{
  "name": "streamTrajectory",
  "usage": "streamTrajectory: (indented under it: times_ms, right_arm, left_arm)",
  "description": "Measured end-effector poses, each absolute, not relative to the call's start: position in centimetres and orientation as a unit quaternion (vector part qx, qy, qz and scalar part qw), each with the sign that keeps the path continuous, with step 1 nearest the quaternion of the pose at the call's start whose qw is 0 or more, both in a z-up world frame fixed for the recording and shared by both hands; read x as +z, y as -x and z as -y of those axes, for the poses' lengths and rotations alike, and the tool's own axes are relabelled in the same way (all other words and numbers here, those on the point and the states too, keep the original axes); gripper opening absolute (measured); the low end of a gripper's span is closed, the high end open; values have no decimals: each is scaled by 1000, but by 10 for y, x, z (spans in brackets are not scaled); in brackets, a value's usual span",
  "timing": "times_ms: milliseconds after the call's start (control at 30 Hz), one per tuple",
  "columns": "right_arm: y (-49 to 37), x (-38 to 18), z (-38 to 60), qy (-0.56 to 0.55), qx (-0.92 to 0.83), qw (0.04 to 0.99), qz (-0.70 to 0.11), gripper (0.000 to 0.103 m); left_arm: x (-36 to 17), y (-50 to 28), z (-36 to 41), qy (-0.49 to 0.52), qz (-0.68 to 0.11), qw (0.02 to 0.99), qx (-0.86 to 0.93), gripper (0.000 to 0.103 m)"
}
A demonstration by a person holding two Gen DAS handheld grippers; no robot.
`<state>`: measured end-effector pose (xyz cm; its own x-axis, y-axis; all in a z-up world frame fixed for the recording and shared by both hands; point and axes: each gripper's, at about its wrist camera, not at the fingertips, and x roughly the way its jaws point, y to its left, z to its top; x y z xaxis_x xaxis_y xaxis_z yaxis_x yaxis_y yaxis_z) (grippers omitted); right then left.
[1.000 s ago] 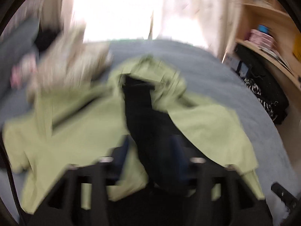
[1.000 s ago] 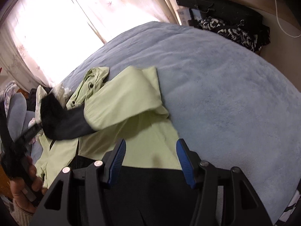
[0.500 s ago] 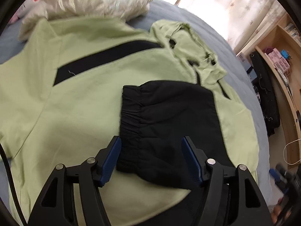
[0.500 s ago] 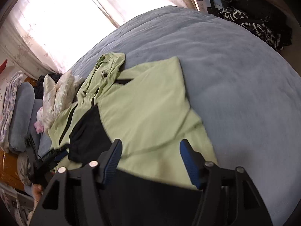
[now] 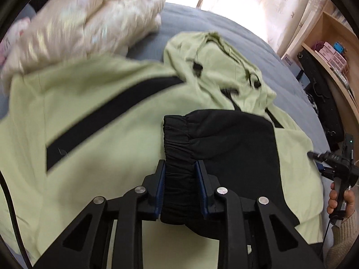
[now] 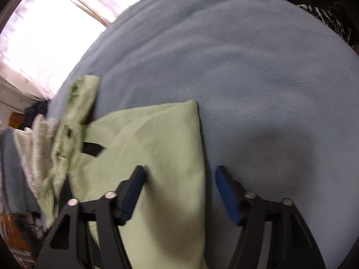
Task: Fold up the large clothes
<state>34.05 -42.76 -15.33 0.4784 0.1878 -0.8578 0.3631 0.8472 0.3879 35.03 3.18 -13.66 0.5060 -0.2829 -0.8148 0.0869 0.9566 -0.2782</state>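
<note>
A light green hooded jacket (image 5: 94,148) with black stripes lies spread on the blue-grey bed (image 5: 202,24). Its black sleeve (image 5: 237,143) is folded across the jacket's middle. My left gripper (image 5: 180,168) is shut on the sleeve's black elastic cuff (image 5: 177,157). In the right wrist view the jacket's folded right side (image 6: 166,148) lies flat, and my right gripper (image 6: 180,172) is open above its right edge, holding nothing. The right gripper also shows in the left wrist view (image 5: 336,168) at the jacket's right edge.
A cream quilted garment (image 5: 78,24) lies at the bed's head, left of the hood (image 5: 215,62). Wooden shelves (image 5: 332,51) and a black bag (image 5: 323,103) stand to the right of the bed. Bare blanket (image 6: 258,78) stretches right of the jacket.
My left gripper has closed on the black cuff that lay between its open fingers. My right gripper has moved right, toward the jacket's folded right edge.
</note>
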Motion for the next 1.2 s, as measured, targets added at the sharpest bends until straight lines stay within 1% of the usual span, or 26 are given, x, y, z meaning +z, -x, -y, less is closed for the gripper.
streamTrajectory:
  times_ms: [33, 67, 133, 167, 200, 233, 300, 367, 433, 500, 600, 667, 733, 833, 933, 1033, 1067, 1133, 1200]
  right_arm:
    - [-345, -154, 423, -253, -55, 820, -511, 9]
    - [-348, -151, 420, -231, -59, 829, -505, 2]
    - [-342, -134, 416, -208, -74, 860, -460, 2]
    - [-340, -133, 417, -204, -80, 865, -451, 2]
    - [-340, -137, 415, -193, -90, 863, -457, 2]
    - [-341, -147, 412, -182, -97, 854, -477, 6]
    - [-341, -154, 410, -178, -97, 845, -495, 9]
    - [-332, -145, 411, -190, -92, 843, -495, 16]
    - [-315, -131, 410, -199, -82, 846, -488, 29]
    - [-296, -114, 403, -190, -67, 856, -475, 34]
    - [-268, -98, 382, -169, -41, 866, -468, 34]
    - [-256, -94, 357, -151, -14, 870, -469, 34]
    - [-251, -92, 329, -130, 7, 868, -479, 34]
    - [-244, -97, 280, -122, 62, 866, -480, 34]
    - [-249, -109, 246, -115, 80, 863, -485, 34]
    - [-260, -131, 236, -97, 60, 854, -508, 34]
    - [-263, -139, 240, -94, 49, 850, -517, 32]
    - [-262, -144, 253, -101, 47, 853, -510, 31]
    - [-256, -138, 280, -73, -12, 864, -498, 31]
  left_arm:
    - [-133, -351, -31, 91, -478, 868, -100, 23]
    - [-131, -352, -30, 83, -473, 872, -96, 23]
    - [-137, -354, -28, 65, -477, 872, -85, 23]
    - [-144, -355, -26, 54, -486, 869, -79, 23]
    - [-151, -356, -24, 45, -495, 865, -72, 24]
    - [-157, -355, -23, 39, -500, 862, -69, 25]
    - [-157, -349, -25, 40, -496, 865, -65, 29]
    - [-152, -344, -28, 45, -495, 865, -67, 34]
    - [-141, -336, -31, 39, -488, 869, -68, 35]
    - [-125, -322, -34, 39, -469, 879, -72, 35]
    - [-111, -308, -27, 30, -475, 876, -74, 34]
    - [-107, -300, -16, 44, -487, 868, -86, 34]
    - [-106, -287, 2, 54, -483, 867, -106, 34]
    - [-115, -278, 38, 31, -474, 873, -112, 34]
    - [-138, -281, 66, 45, -497, 859, -113, 34]
    - [-158, -286, 75, 42, -506, 857, -93, 34]
    - [-158, -287, 75, 39, -501, 860, -92, 34]
    - [-157, -289, 71, 34, -498, 861, -93, 36]
    - [-157, -292, 60, 37, -496, 863, -84, 36]
